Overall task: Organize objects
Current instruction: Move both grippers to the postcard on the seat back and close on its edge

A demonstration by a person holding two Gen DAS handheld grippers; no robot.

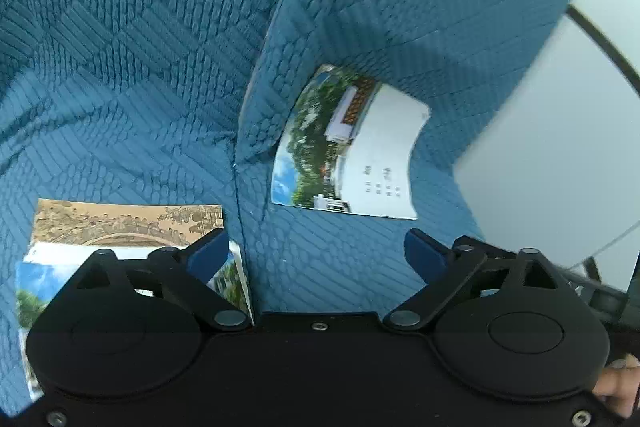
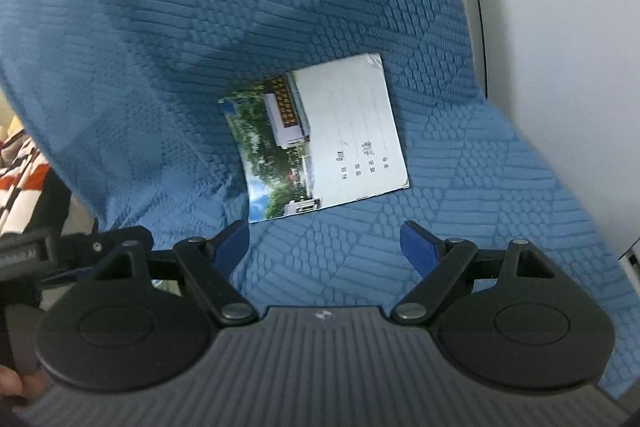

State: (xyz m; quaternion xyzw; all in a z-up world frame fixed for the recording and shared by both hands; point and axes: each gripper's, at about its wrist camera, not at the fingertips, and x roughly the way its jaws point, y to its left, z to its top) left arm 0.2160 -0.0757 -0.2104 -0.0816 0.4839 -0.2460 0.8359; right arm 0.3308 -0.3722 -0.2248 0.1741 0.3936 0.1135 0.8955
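Right wrist view: a white notebook with a photo-strip cover lies at frame centre on the blue quilted sofa, ahead of the open, empty right gripper; left gripper likewise gapes empty, apparently approaching to collect it.

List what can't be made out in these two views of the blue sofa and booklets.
- Stack of picture booklets, left wrist view: lower part hidden behind the left gripper.
- White photo-cover booklet on the blue textured sofa: handwriting too small.
- Striped fabric, right wrist view: cut off by edge.
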